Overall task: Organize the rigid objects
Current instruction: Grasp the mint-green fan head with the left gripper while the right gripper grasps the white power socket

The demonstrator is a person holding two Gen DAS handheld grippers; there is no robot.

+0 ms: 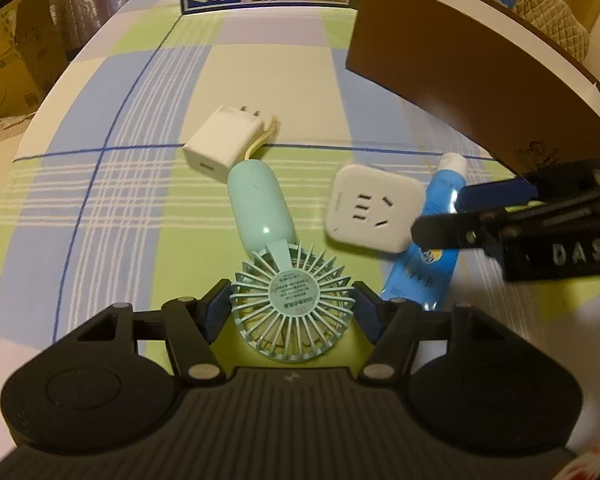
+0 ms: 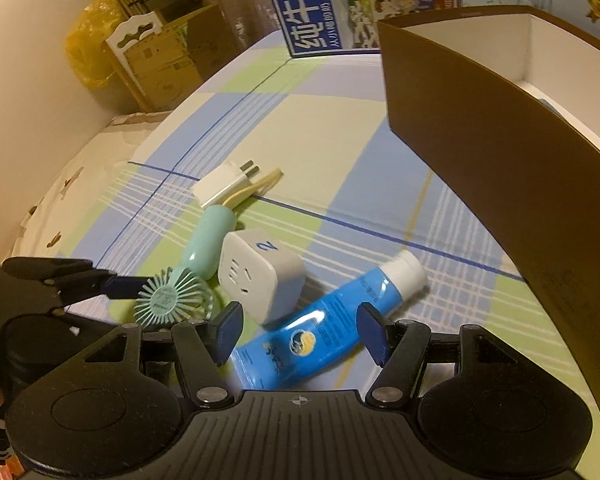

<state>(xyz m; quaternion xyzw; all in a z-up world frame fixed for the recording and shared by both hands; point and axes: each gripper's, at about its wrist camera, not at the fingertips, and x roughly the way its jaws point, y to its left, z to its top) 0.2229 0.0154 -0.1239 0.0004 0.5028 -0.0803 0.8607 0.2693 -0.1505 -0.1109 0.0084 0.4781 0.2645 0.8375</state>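
With our left gripper (image 1: 291,312) jaws apart around the fan (image 1: 290,314) head and our right gripper (image 2: 300,332) jaws apart over the blue tube (image 2: 324,324), closing either could slip or nudge the socket cube (image 2: 260,276) lying just ahead between them, the brown box (image 2: 500,168) beyond.

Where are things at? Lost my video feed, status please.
Left gripper open, jaws flanking the fan head. Right gripper open, over the blue tube. Socket adapter lies against the tube. Brown box beside them.
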